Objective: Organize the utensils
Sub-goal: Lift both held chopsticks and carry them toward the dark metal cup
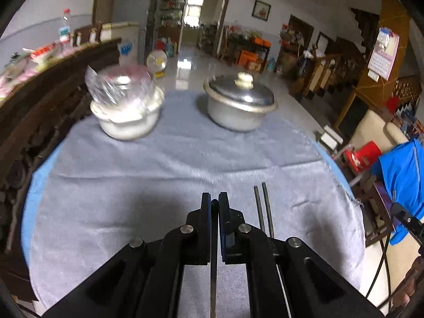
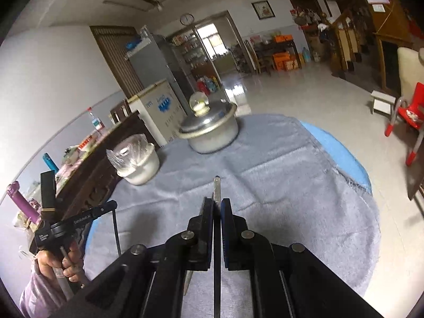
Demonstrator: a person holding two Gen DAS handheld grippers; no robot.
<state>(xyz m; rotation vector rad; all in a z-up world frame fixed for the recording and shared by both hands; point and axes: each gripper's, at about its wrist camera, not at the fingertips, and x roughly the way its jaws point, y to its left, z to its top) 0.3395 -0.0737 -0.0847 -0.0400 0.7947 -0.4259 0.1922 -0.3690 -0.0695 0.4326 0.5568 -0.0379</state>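
Observation:
My left gripper [image 1: 215, 198] is shut on a thin dark utensil [image 1: 213, 265] whose shaft runs back between the fingers, above the grey cloth [image 1: 159, 175]. A pair of dark chopsticks [image 1: 263, 209] lies on the cloth just right of it. My right gripper [image 2: 217, 202] is shut on a flat metal utensil handle [image 2: 217, 188] that sticks out past the fingertips, held above the cloth [image 2: 278, 185]. The left gripper's body [image 2: 76, 221] and the hand holding it show at the left of the right wrist view.
A lidded metal pot [image 1: 239, 103] [image 2: 210, 129] and a white bowl covered with plastic wrap [image 1: 126, 106] [image 2: 137, 159] stand at the far side of the round table. A dark wooden cabinet [image 1: 39, 106] borders the left. A red chair [image 2: 408, 116] stands on the floor at right.

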